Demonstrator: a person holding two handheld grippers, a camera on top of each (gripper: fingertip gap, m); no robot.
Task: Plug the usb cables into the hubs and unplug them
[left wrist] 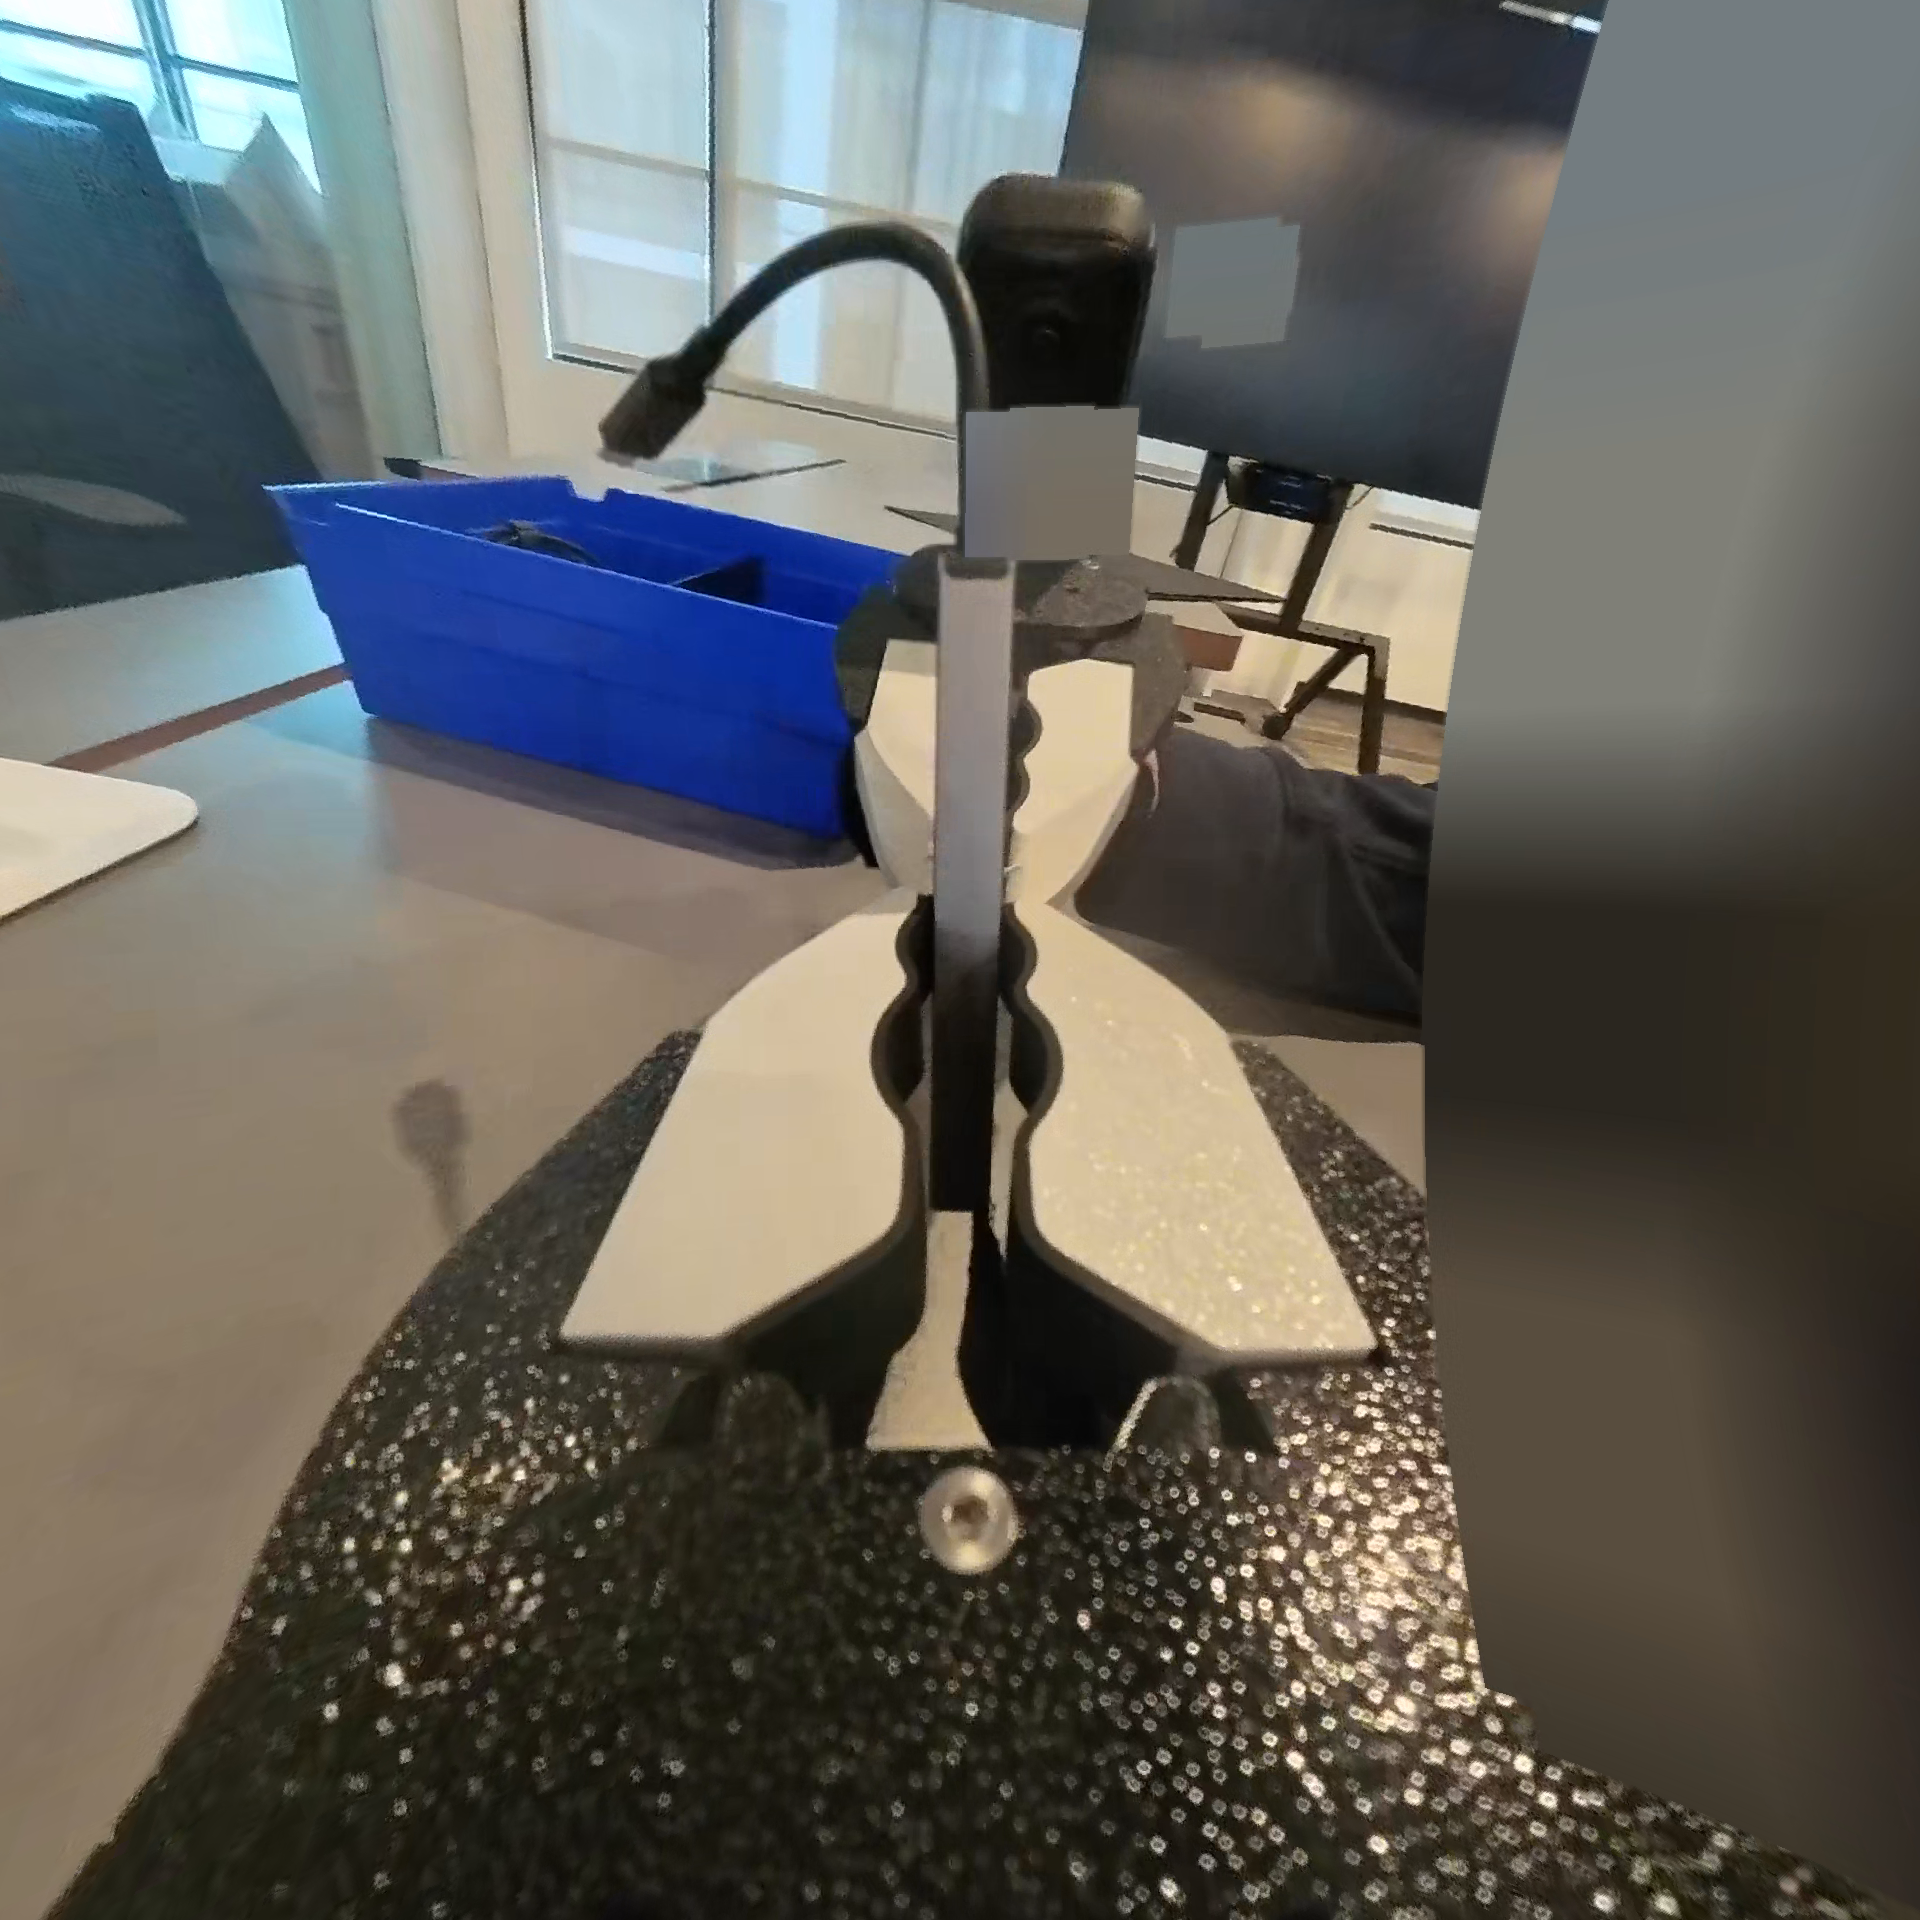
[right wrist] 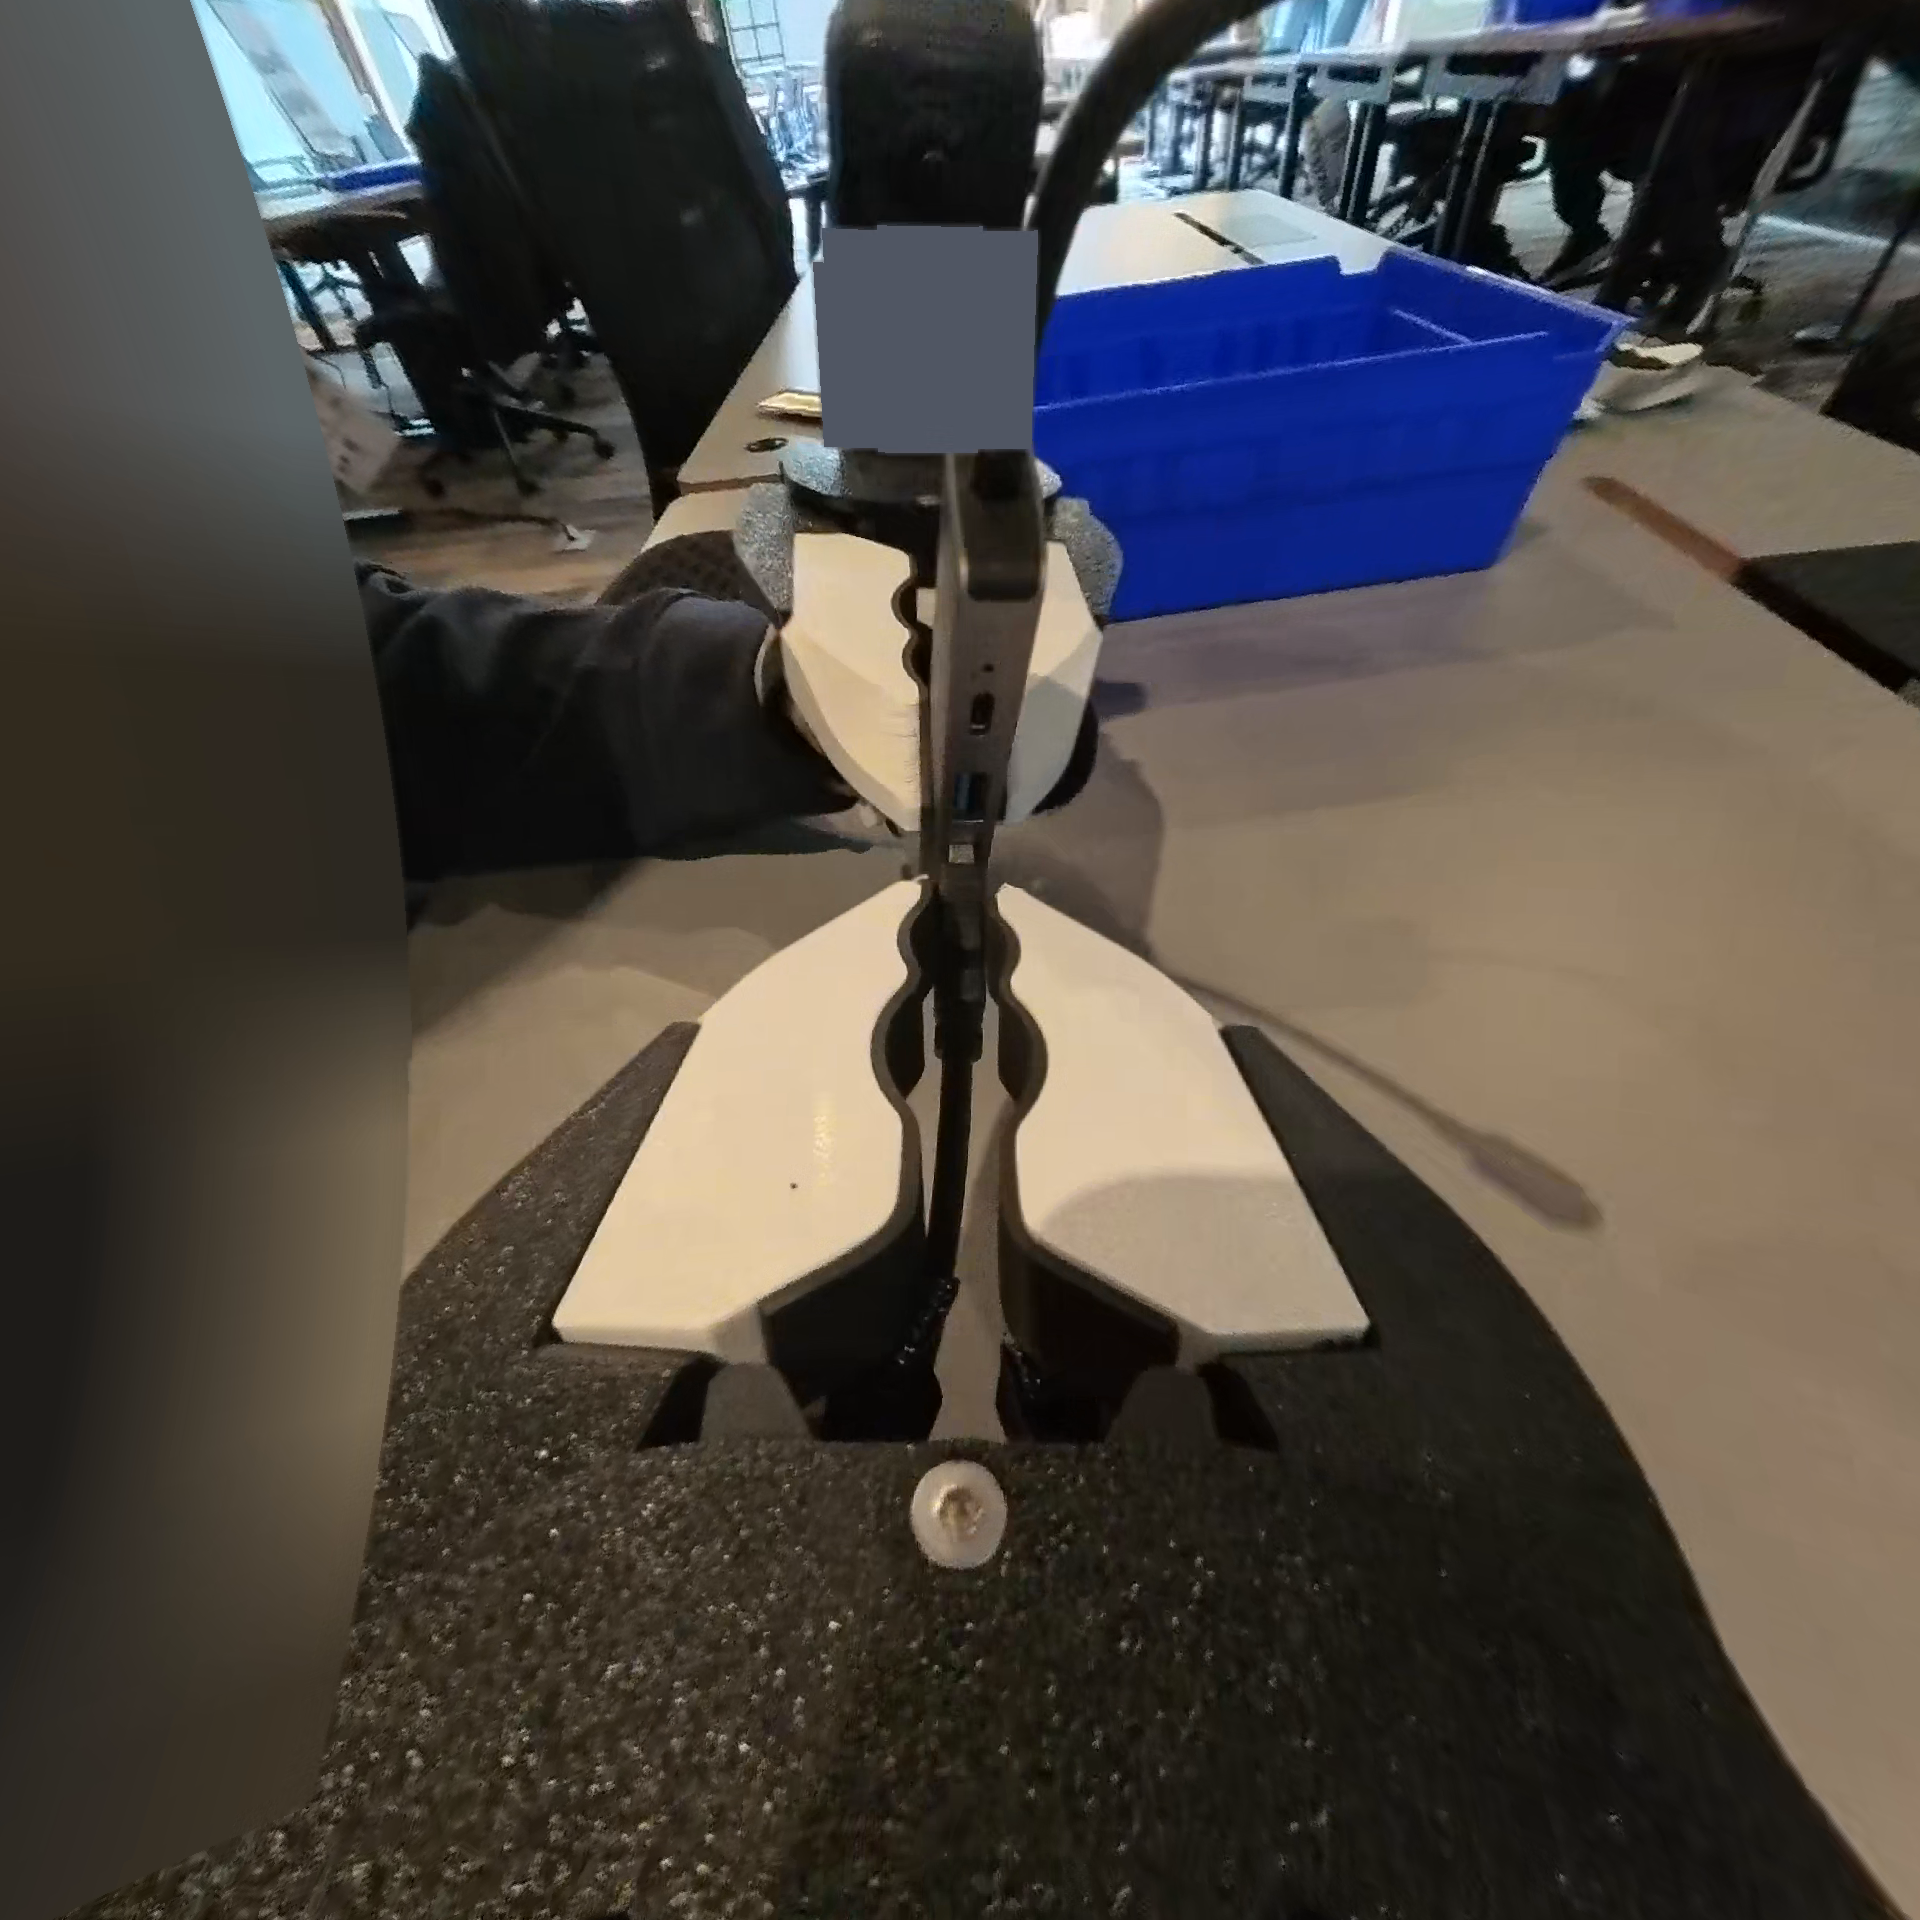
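Left gripper (left wrist: 971,1039) clamped on slim grey hub (left wrist: 971,790), held edge-up above table (left wrist: 260,1039) middle, blue bin (left wrist: 582,665) behind. Right gripper (right wrist: 954,977) pinching usb cable (right wrist: 951,1153) plug at hub's port. I'd guess hub's rigid, light; cable floppy, so grip plug body.

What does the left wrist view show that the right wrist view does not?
Only the left wrist view shows the hub's short black cable curving to its free plug, and the grey slab-shaped hub's plain edge.

Only the right wrist view shows the hub's port side and the black USB plug at it, held in the right tongs.

Both show the blue plastic bin and the grey table.
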